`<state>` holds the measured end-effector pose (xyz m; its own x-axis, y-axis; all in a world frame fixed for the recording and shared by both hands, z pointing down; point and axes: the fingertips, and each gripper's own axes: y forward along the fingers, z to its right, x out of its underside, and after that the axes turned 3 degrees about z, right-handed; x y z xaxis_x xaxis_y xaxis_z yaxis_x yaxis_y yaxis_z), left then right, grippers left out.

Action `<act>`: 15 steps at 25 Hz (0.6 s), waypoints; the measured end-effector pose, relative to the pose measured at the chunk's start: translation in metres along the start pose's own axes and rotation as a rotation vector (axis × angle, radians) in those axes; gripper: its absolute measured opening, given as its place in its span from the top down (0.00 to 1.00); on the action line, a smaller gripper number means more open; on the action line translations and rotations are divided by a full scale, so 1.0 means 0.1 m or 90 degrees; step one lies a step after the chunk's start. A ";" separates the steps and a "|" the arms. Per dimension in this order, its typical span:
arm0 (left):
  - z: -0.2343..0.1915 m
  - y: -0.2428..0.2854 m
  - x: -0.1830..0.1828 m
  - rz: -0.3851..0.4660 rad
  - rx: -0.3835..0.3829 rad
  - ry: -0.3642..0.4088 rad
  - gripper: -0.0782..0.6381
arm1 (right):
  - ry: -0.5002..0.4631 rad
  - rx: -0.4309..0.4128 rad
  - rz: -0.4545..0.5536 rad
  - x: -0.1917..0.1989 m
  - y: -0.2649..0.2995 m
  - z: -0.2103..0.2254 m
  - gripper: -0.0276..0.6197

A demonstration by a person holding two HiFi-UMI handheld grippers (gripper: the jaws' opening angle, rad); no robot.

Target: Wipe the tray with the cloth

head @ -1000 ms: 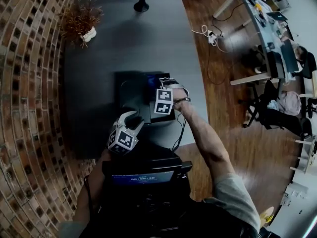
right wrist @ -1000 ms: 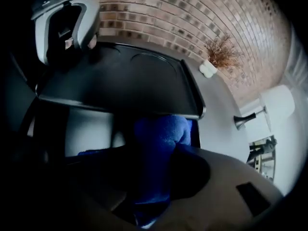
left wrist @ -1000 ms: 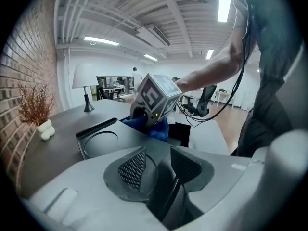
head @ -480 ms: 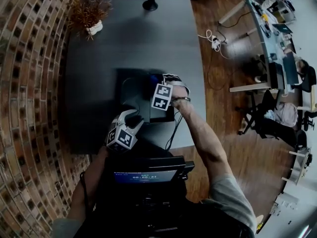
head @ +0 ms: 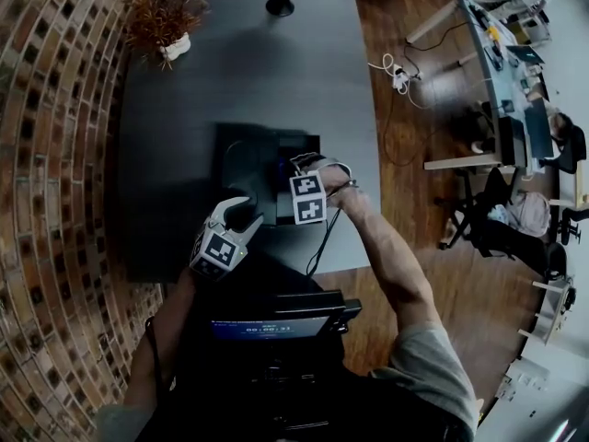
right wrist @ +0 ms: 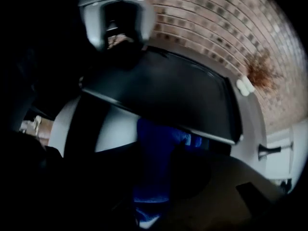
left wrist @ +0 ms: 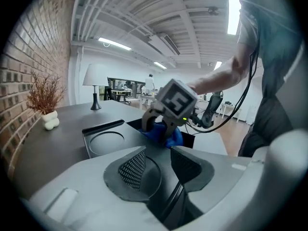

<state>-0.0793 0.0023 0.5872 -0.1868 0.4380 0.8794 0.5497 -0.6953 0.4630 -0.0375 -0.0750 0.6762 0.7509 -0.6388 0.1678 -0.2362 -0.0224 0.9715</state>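
A dark tray [head: 247,159] with a round recess [left wrist: 103,142] lies on the grey table. My right gripper [head: 296,171] points steeply down over the tray's right part, shut on a blue cloth [left wrist: 167,134] that is bunched against the tray. From the right gripper view the cloth [right wrist: 156,146] hangs between the dark jaws of the right gripper [right wrist: 154,186], at the tray's [right wrist: 163,93] edge. My left gripper [head: 239,215] sits at the tray's near left edge. Seen from the left gripper [left wrist: 159,170], the tray's rim runs between its two pads, which close on it.
A dried plant in a white pot [head: 164,28] and a lamp base [head: 281,5] stand at the table's far end. A cable [head: 319,247] drops over the table's near edge. Wooden floor and office desks [head: 497,53] lie to the right.
The right gripper has slid with the cloth toward the tray's near edge and has rolled. The left gripper has stayed at the tray's near left edge.
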 end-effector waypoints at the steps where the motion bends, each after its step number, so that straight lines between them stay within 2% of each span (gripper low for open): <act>1: 0.00 0.00 0.00 0.001 0.000 0.000 0.66 | -0.046 -0.024 0.006 -0.08 -0.02 -0.21 0.71; 5: -0.01 0.02 0.02 -0.006 -0.003 0.009 0.66 | -0.235 -0.087 0.023 -0.23 -0.12 -0.83 0.71; 7: -0.01 0.02 0.00 -0.006 -0.005 0.011 0.66 | -0.251 -0.111 0.032 -0.23 -0.18 -0.92 0.72; 10: 0.01 0.02 0.02 -0.009 -0.003 0.011 0.66 | -0.194 -0.128 0.026 -0.13 -0.14 -0.88 0.72; 12: 0.02 0.01 0.03 -0.011 -0.002 0.008 0.66 | -0.123 -0.113 0.007 -0.02 -0.05 -0.73 0.71; 13: 0.01 0.01 0.01 -0.007 -0.003 0.008 0.66 | -0.084 -0.088 -0.013 0.07 -0.03 -0.58 0.71; 15: 0.01 0.02 -0.02 -0.001 -0.005 0.009 0.66 | -0.006 0.003 -0.075 0.34 0.00 -0.13 0.71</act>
<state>-0.0775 0.0003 0.5861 -0.1997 0.4308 0.8801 0.5435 -0.6986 0.4653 -0.0037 -0.0873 0.6837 0.7681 -0.6383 0.0503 -0.1494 -0.1022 0.9835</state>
